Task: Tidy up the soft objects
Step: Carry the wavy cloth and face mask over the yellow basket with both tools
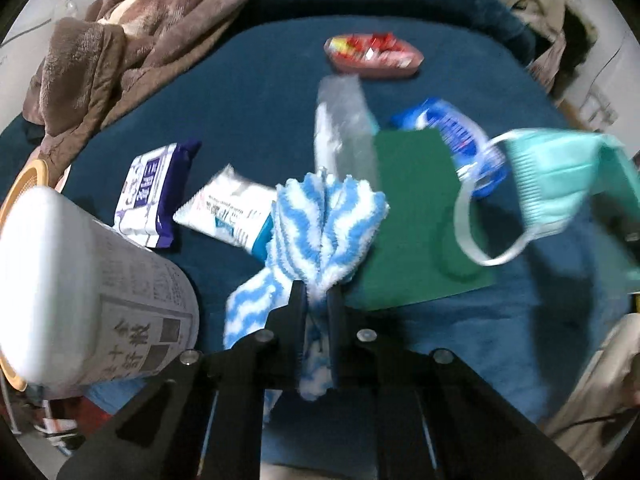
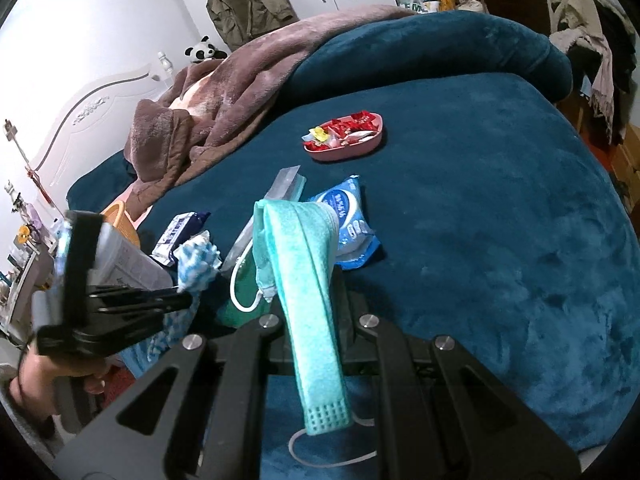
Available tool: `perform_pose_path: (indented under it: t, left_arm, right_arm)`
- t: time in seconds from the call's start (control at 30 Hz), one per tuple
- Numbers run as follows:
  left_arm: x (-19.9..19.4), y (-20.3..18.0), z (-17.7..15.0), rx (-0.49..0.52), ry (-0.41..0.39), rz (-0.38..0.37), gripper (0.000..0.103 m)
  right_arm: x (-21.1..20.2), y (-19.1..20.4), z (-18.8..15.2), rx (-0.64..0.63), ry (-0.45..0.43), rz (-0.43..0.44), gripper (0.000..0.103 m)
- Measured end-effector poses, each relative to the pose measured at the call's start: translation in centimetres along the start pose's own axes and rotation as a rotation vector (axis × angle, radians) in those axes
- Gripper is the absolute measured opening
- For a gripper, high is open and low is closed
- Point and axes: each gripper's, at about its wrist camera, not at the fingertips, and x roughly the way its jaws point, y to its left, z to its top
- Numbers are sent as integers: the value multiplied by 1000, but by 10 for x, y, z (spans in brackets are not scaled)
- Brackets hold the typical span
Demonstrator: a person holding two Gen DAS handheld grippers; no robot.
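Note:
My left gripper (image 1: 318, 294) is shut on a blue-and-white striped fluffy cloth (image 1: 326, 224), held above the dark blue bed (image 1: 256, 112); the cloth also shows in the right wrist view (image 2: 198, 260). My right gripper (image 2: 306, 280) is shut on a teal face mask (image 2: 304, 272) that drapes over its fingers, its white ear loop hanging. The mask shows at the right in the left wrist view (image 1: 560, 176). A green sheet (image 1: 416, 220) lies on the bed below both.
Tissue and wipe packs lie on the bed: purple (image 1: 150, 192), white (image 1: 228, 208), blue (image 1: 456, 136), and a clear bag (image 1: 344, 120). A pink dish of red candies (image 2: 346, 136) sits further back. A white tub (image 1: 80, 288) stands left. A brown blanket (image 2: 224, 96) is heaped behind.

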Motion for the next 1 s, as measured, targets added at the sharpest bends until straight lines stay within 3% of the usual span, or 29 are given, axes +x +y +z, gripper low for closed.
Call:
perform_pose_path:
  t: [0.13,0.5,1.0]
  left_arm:
    - [-35,0,7,-26,-73,-79,8]
    - [-107,55,12,-144,-221,-145,8]
    - [-181,169,-17,-342,-384,-96,8]
  right_arm:
    - [-2,15,3,-23,-8,18,9]
    - [-4,82,26,-122,-49,71,9]
    - [12,195,46,-267,-71,188,9]
